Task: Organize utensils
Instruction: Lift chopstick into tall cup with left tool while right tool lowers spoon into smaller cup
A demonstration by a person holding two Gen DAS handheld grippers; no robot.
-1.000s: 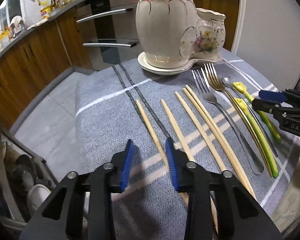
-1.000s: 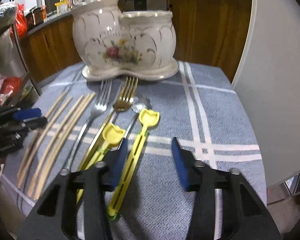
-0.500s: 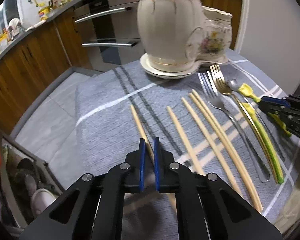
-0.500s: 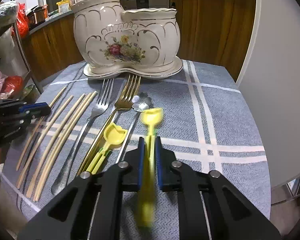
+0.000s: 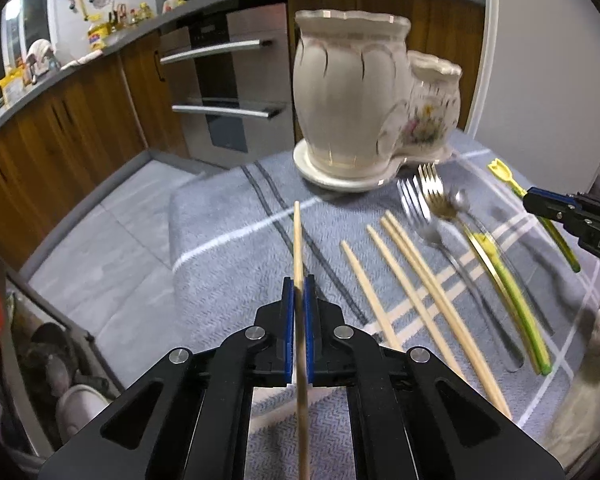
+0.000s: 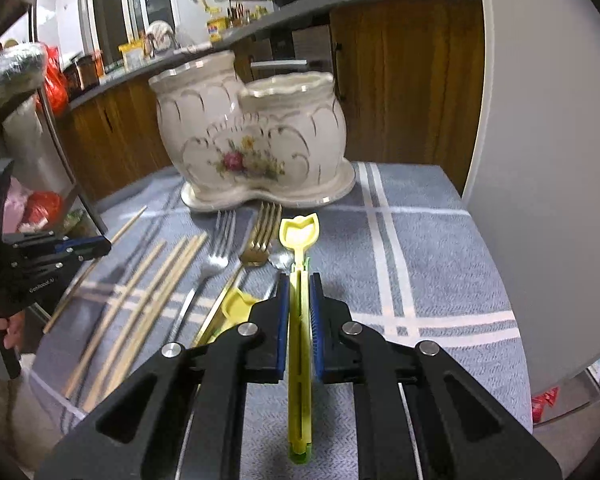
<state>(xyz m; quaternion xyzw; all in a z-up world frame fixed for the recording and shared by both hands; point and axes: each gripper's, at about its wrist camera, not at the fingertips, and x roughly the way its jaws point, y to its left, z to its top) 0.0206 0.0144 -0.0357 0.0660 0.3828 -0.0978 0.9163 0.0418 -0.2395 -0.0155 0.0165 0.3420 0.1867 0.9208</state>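
My left gripper [image 5: 298, 284] is shut on a wooden chopstick [image 5: 297, 240] and holds it above the cloth, tip pointing at the holder. My right gripper [image 6: 299, 280] is shut on a yellow plastic utensil [image 6: 299, 232], lifted off the cloth; it also shows in the left wrist view [image 5: 508, 180]. The cream ceramic two-pot holder [image 5: 352, 96] with a flower print [image 6: 252, 136] stands at the back of the table. Three chopsticks [image 5: 412, 268], a silver fork [image 5: 416, 208], a gold fork [image 5: 436, 196], a spoon [image 5: 460, 200] and a second yellow utensil [image 5: 508, 284] lie on the cloth.
The table has a grey cloth with white stripes [image 6: 420, 272]. Wooden cabinets and an oven [image 5: 228, 96] are beyond it. A white curved panel [image 6: 540, 160] rises at the right edge. A shelf with bags [image 6: 28, 216] is at the left.
Both grippers closed, the left on a chopstick and the right on a yellow utensil, then lifted them off the cloth toward the holder.
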